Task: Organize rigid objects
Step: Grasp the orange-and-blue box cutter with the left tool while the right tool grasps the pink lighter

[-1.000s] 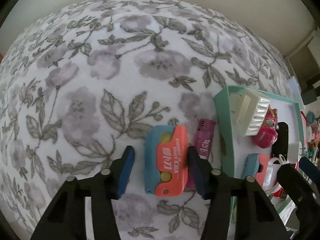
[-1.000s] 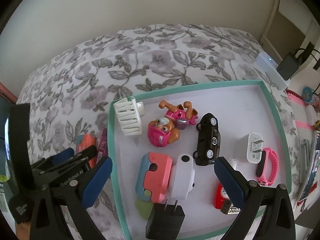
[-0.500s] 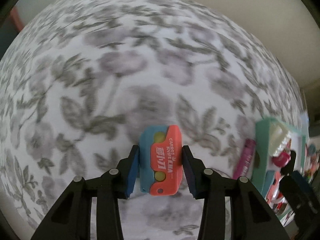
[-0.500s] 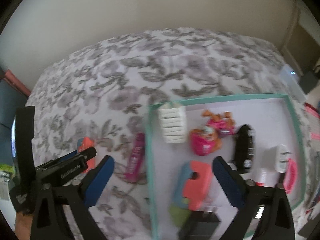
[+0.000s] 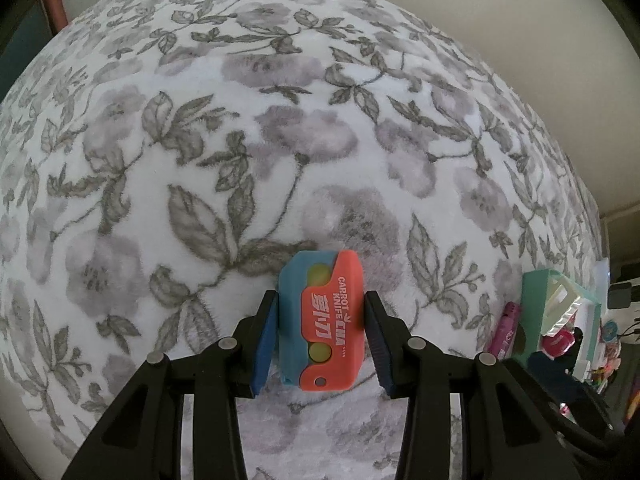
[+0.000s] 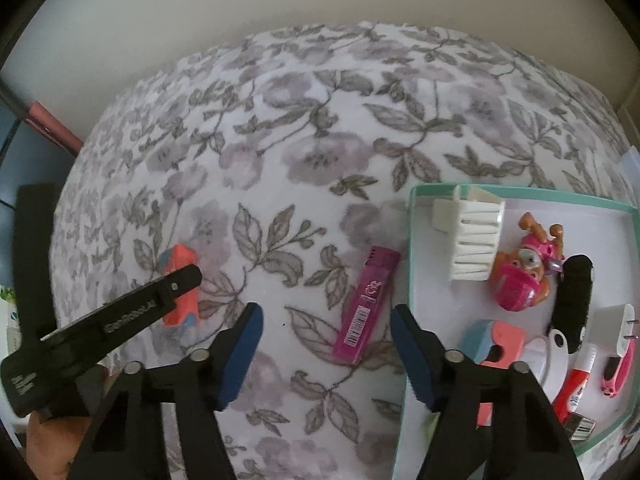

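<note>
Left gripper (image 5: 320, 334) pinching the carrot knife (image 5: 323, 320) across its short sides, pads flush on both edges; knife over the floral blanket (image 5: 280, 140), left of the pink lighter (image 6: 367, 304), well apart from the teal tray (image 6: 410, 280). Whether lifted or resting: can't tell.

Right gripper (image 6: 326, 350) spread wide, empty, hovering with the lighter between the jaws' line, nearer the right finger. Lighter on the blanket just beside the tray's left rim, long axis roughly along the fingers, tilted slightly right at the far end. Right gripper clearly the nearer one; probably a straight drop and close across the short width.

Right wrist view only: tray contents — white comb-like piece (image 6: 474, 236), pup figure (image 6: 524, 276), black toy car (image 6: 572, 300), second carrot knife (image 6: 496, 344), plug adapter (image 6: 612, 328). Left wrist view: knife label and grip contact; tray a sliver at right edge.
</note>
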Motion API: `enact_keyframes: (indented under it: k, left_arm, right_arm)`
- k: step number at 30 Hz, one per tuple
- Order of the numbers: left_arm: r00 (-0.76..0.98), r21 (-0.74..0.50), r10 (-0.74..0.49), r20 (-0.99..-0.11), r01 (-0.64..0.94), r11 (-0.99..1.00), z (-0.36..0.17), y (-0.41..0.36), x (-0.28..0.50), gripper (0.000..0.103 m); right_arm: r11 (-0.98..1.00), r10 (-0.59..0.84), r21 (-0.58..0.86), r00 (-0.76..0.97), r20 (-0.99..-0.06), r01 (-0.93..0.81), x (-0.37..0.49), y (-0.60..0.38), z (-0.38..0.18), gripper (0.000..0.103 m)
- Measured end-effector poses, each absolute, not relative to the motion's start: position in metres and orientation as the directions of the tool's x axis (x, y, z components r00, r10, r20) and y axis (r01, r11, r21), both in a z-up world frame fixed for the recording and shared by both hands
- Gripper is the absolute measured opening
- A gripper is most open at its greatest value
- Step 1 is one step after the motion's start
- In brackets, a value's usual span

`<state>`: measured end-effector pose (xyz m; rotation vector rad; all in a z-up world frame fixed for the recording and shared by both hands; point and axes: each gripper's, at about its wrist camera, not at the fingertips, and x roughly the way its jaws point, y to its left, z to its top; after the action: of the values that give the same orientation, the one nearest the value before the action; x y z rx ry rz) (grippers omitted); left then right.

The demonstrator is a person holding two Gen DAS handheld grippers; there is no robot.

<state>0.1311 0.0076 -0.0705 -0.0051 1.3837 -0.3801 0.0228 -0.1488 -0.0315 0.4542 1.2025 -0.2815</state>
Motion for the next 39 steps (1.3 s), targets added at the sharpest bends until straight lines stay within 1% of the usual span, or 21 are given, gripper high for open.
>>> enact_keyframes:
  k: [2,6,8,10,13,16,19,20,23,29,31,35,39]
  left_arm:
    - [0.131,-0.234,-0.273,-0.953,0.255,0.938,-0.068,0.01,0.131,0.044]
    - [0.126,-0.244,-0.283,-0.951,0.255,0.935,-0.069,0.013,0.132,0.044]
    - [0.124,-0.248,-0.286,-0.95,0.256,0.934,-0.069,0.012,0.133,0.044]
    - [0.123,-0.253,-0.29,-0.949,0.253,0.934,-0.069,0.011,0.133,0.044]
    - [0.12,-0.263,-0.298,-0.947,0.248,0.933,-0.07,0.012,0.134,0.044]
    - [0.12,-0.267,-0.302,-0.946,0.244,0.932,-0.072,0.013,0.135,0.044]
    - [0.12,-0.269,-0.304,-0.945,0.245,0.931,-0.073,0.012,0.135,0.044]
    - [0.12,-0.269,-0.305,-0.945,0.245,0.931,-0.074,0.013,0.135,0.044]
    - [0.124,-0.266,-0.303,-0.945,0.247,0.932,-0.075,0.014,0.135,0.044]
    - [0.169,-0.203,-0.258,-0.951,0.287,0.936,-0.073,0.004,0.13,0.044]
    - [0.174,-0.195,-0.253,-0.952,0.291,0.937,-0.073,0.001,0.129,0.044]
    - [0.154,-0.244,-0.293,-0.943,0.277,0.929,-0.07,0.002,0.129,0.044]
    - [0.195,-0.253,-0.325,-0.925,0.323,0.912,-0.047,-0.009,0.119,0.044]
  right_arm:
    - [0.879,0.003,0.15,0.31,-0.951,0.452,0.026,-0.148,-0.035,0.054]
    - [0.872,-0.036,0.092,0.251,-0.967,0.481,0.032,-0.147,-0.047,0.046]
    - [0.871,-0.062,0.055,0.221,-0.973,0.489,0.036,-0.145,-0.053,0.04]
    - [0.862,-0.081,0.032,0.199,-0.977,0.506,0.038,-0.146,-0.057,0.035]
    - [0.853,-0.095,0.014,0.181,-0.979,0.522,0.04,-0.146,-0.062,0.035]
    - [0.854,-0.081,0.025,0.179,-0.981,0.52,0.046,-0.142,-0.069,0.029]
    - [0.867,-0.077,0.027,0.187,-0.979,0.498,0.051,-0.135,-0.073,0.029]
    - [0.869,-0.086,0.019,0.188,-0.978,0.494,0.052,-0.133,-0.073,0.026]
    - [0.864,-0.087,0.023,0.194,-0.977,0.502,0.057,-0.133,-0.074,0.023]
    - [0.877,-0.098,0.011,0.2,-0.975,0.481,0.059,-0.133,-0.076,0.022]
    - [0.873,-0.083,0.028,0.206,-0.975,0.487,0.055,-0.132,-0.074,0.022]
    - [0.869,-0.061,0.07,0.246,-0.967,0.491,0.035,-0.13,-0.066,0.021]
    - [0.852,-0.04,0.132,0.315,-0.948,0.507,0.016,-0.138,-0.046,0.02]
